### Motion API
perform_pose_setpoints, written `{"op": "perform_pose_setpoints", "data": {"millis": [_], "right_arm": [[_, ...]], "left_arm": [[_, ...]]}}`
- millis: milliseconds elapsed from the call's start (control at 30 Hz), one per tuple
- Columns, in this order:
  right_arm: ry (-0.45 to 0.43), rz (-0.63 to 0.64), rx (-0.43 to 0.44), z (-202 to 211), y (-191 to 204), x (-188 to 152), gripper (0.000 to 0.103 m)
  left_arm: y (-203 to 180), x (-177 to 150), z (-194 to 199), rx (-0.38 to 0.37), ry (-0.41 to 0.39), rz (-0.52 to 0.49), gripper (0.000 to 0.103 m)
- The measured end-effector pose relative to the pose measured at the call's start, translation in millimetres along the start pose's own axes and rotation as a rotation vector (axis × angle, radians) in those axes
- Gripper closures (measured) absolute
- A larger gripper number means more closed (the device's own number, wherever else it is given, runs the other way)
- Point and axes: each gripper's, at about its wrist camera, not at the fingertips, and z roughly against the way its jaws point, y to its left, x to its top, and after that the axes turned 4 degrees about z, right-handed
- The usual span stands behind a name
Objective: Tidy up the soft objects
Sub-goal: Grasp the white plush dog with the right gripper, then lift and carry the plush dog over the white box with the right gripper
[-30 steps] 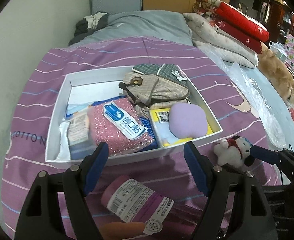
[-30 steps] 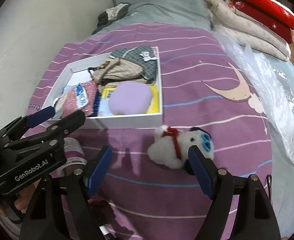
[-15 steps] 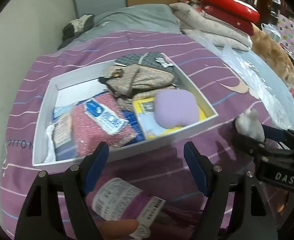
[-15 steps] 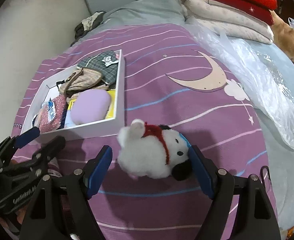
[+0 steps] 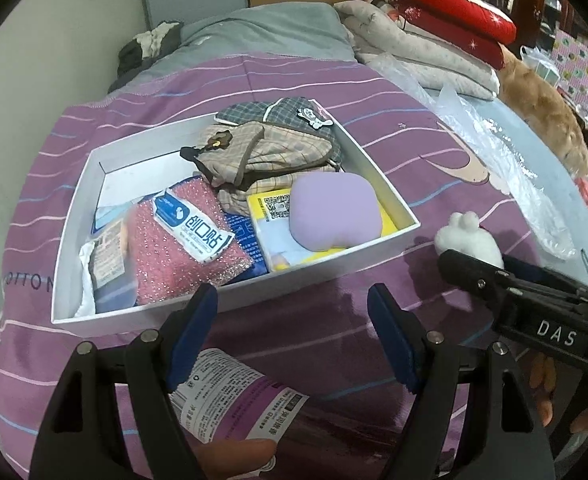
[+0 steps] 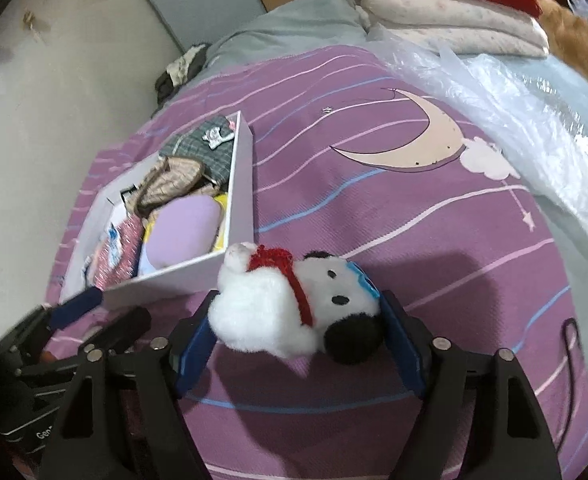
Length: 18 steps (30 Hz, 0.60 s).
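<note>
A white plush dog [image 6: 294, 308] with a red scarf and black ear sits between the blue pads of my right gripper [image 6: 298, 344], which is shut on it just off the bedspread; its paw also shows in the left wrist view [image 5: 468, 236]. A white box [image 5: 314, 276] on the purple bedspread holds plaid cloth bags [image 5: 270, 148], a lilac cushion [image 5: 332, 208] and a pink sparkly pack [image 5: 182, 256]. My left gripper [image 5: 292, 340] is open and empty in front of the box, above a pink labelled pack [image 5: 234, 396].
Clear plastic sheeting [image 6: 514, 100] lies to the right on the bed. Folded quilts [image 5: 434, 40] and an orange fluffy blanket [image 5: 542, 108] are stacked at the back right. A wall [image 6: 34, 100] runs along the left.
My right gripper has closed in on the plush dog and gripped it, bringing it toward the box corner. My left gripper has stayed open before the box.
</note>
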Motion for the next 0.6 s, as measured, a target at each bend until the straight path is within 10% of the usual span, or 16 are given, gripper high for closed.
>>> {"op": "perform_pose_setpoints", "data": {"millis": [600], "right_arm": [[-0.116,0.038,0.162,43.7,43.6,12.0,0.038]], "left_arm": [[26.0,9.2,24.4,-0.055,-0.055,0.086,0.025]]}}
